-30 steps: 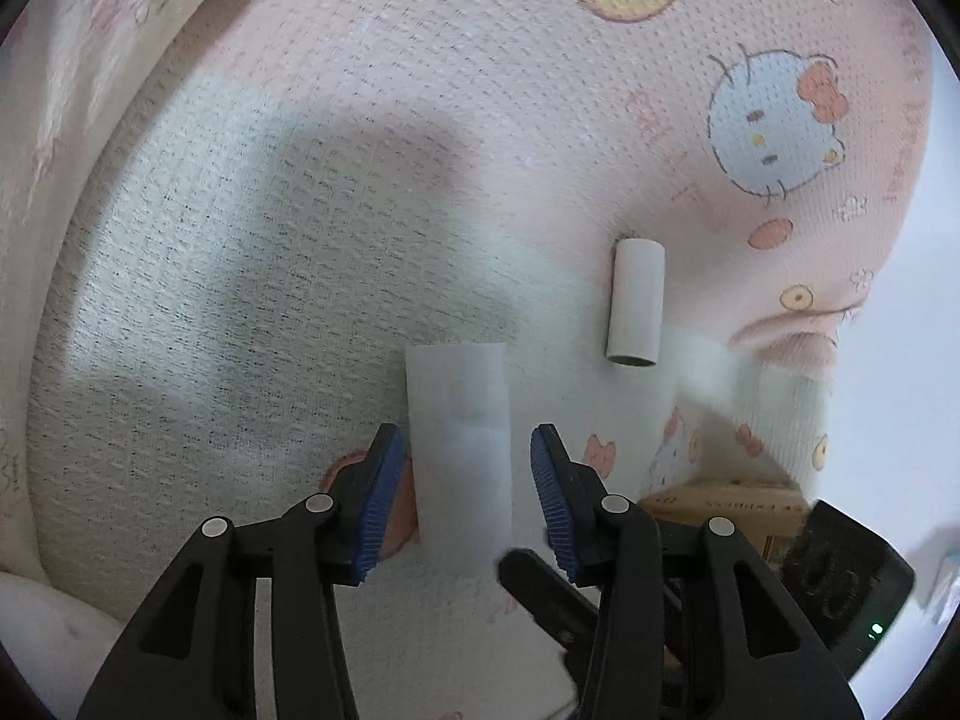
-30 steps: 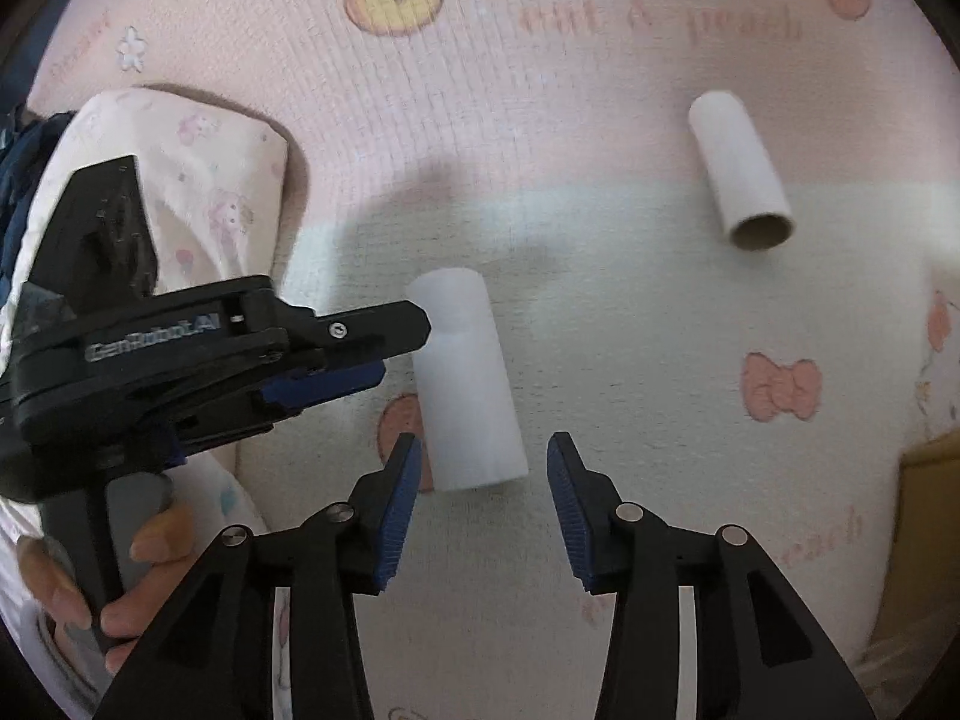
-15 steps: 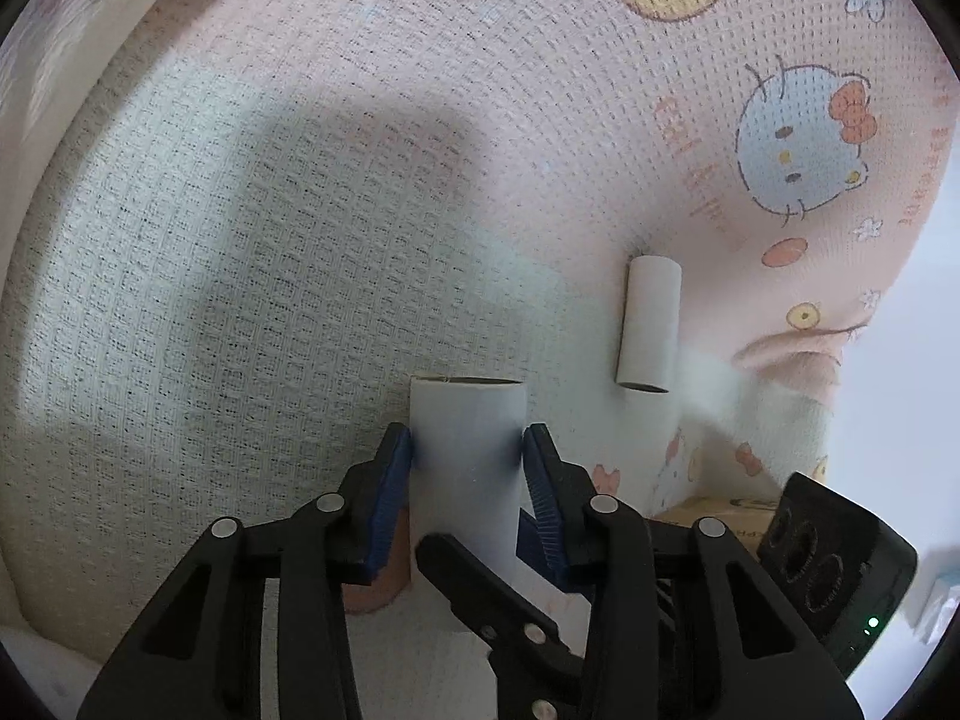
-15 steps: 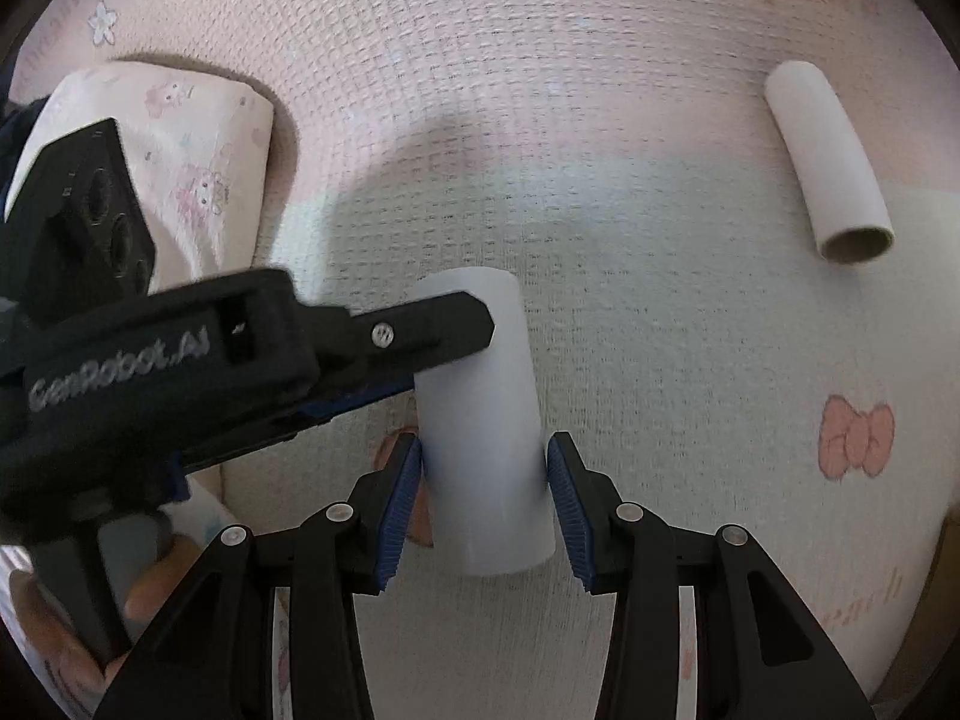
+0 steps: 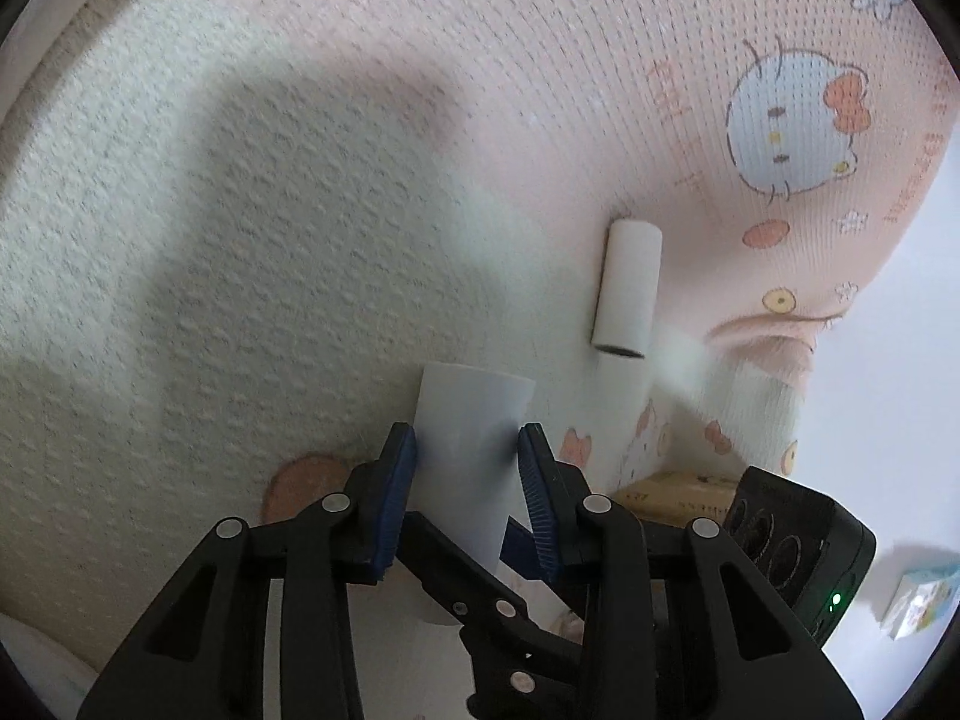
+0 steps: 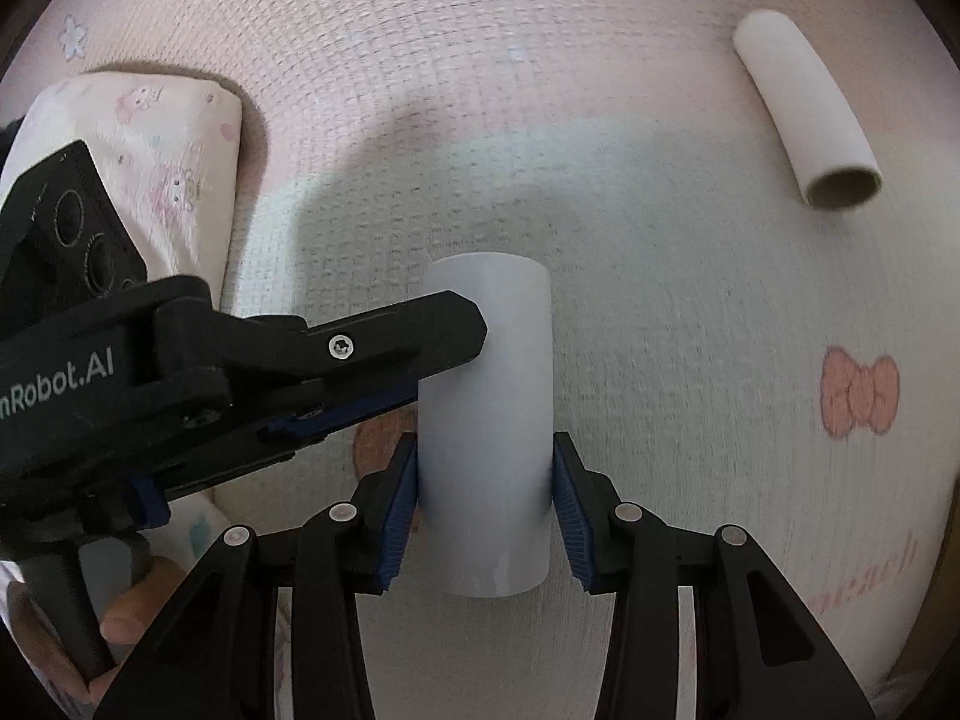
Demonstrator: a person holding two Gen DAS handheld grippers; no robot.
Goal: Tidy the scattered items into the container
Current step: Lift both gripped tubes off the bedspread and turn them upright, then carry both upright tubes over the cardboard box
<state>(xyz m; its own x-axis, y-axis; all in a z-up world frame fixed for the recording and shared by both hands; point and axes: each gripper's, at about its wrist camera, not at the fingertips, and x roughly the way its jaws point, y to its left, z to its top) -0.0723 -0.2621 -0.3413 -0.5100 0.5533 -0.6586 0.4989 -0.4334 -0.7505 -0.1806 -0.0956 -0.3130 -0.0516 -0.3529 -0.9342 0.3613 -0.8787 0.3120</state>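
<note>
Both grippers closed in around white tube (image 6: 486, 420) on pink cartoon-print blanket (image 6: 660, 300).

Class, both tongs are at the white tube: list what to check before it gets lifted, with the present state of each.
1. Left tongs astride the white tube, jaws closing: ok.
2. Right tongs pads against the same tube: ok.
3. Tongs clear of each other: not ok, they cross at the tube.
4. Second tube lies apart on the blanket: ok.
5. Container within reach: cannot tell.
</note>
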